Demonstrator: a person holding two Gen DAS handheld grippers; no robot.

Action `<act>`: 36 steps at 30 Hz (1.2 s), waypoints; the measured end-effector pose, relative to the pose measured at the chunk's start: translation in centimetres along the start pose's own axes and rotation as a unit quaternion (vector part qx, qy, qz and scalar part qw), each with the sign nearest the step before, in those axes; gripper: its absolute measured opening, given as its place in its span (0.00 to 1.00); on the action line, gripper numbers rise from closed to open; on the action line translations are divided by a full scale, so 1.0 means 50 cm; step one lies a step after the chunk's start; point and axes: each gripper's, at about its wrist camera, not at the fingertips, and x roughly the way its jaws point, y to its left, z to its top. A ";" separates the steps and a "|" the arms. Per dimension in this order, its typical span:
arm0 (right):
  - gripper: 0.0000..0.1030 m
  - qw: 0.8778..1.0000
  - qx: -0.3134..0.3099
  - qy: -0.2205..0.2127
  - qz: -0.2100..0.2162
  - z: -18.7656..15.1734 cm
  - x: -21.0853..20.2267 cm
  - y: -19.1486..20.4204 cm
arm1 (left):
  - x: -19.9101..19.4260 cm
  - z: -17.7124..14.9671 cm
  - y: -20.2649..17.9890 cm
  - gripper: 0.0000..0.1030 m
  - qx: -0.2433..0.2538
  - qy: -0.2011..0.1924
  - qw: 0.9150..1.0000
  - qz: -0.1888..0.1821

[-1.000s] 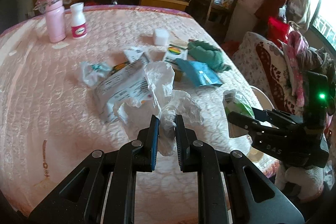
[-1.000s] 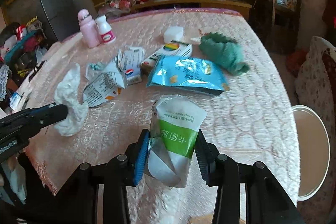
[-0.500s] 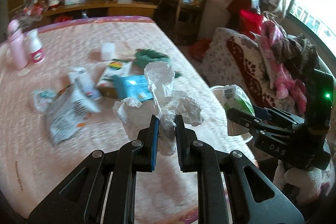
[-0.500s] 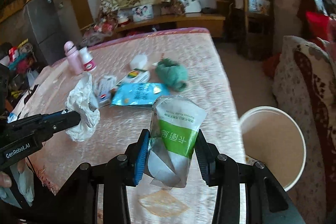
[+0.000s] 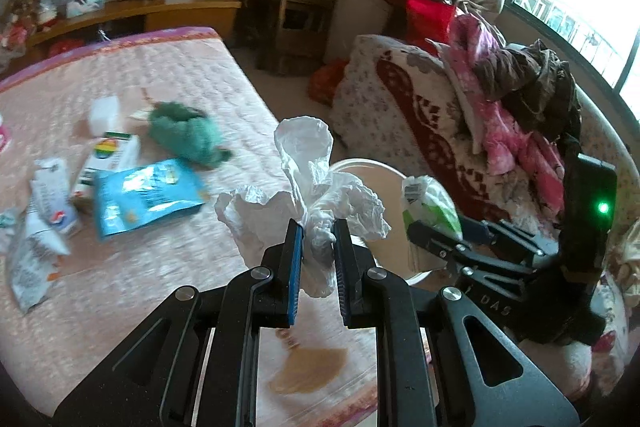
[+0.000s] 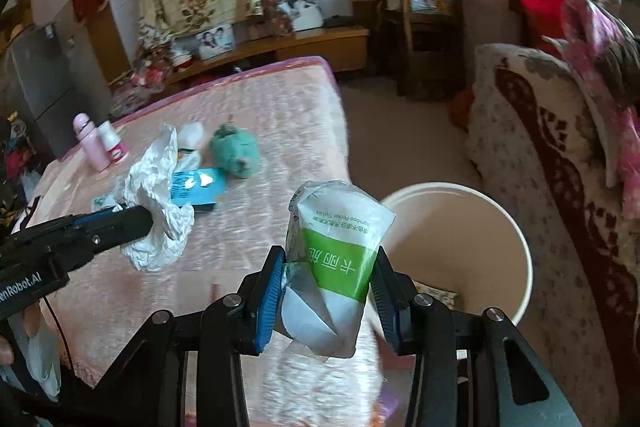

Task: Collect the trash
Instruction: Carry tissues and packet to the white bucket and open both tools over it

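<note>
Bed [image 5: 168, 75], pink quilted cover, carries the remaining litter. Left to right in the left wrist view: two crumpled white wrappers [image 5: 38, 227] at the left edge, blurred; one small box [image 5: 110, 155] with a rainbow stripe; one blue foil bag [image 5: 144, 195], flat; one white cup [image 5: 105, 110] further back; one green cloth [image 5: 186, 135], bunched. In the right wrist view two bottles stand together at the far left of the bed: one pink bottle [image 6: 90, 143], one white bottle [image 6: 114, 143] with a red label.

Left gripper [image 5: 318, 241]: fingers narrow, clamped on one wad of white tissue [image 5: 308, 187], held above the bed's near edge.

Right gripper [image 6: 328, 291]: fingers part-way apart, pressing both sides of one tissue pack [image 6: 334, 251], white with a green band, crumpled, held just beside the bin's rim.

One bin [image 6: 516, 239], cream, round, stands on the floor between bed and sofa [image 6: 552, 155]. Inside: one scrap with a pattern, low against the near wall; too small to identify.

Sofa holds a heap of clothes [image 5: 516, 95], uncounted.
</note>
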 end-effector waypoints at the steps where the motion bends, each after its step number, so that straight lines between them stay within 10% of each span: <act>1: 0.40 1.000 0.003 0.001 -0.003 -0.002 0.001 -0.009 | 0.013 0.006 -0.008 0.12 -0.001 0.004 1.000 -0.007; 27: 0.40 0.993 0.089 0.042 -0.058 -0.018 0.087 -0.239 | 0.232 0.062 -0.124 0.14 0.013 0.060 0.996 -0.067; 32: 0.49 0.992 0.102 0.046 -0.061 -0.023 0.110 -0.256 | 0.251 0.059 -0.120 0.55 0.005 0.062 0.995 -0.074; 36: 0.55 0.990 0.108 0.051 -0.074 -0.030 0.119 -0.264 | 0.250 0.058 -0.109 0.56 -0.001 0.060 0.996 -0.069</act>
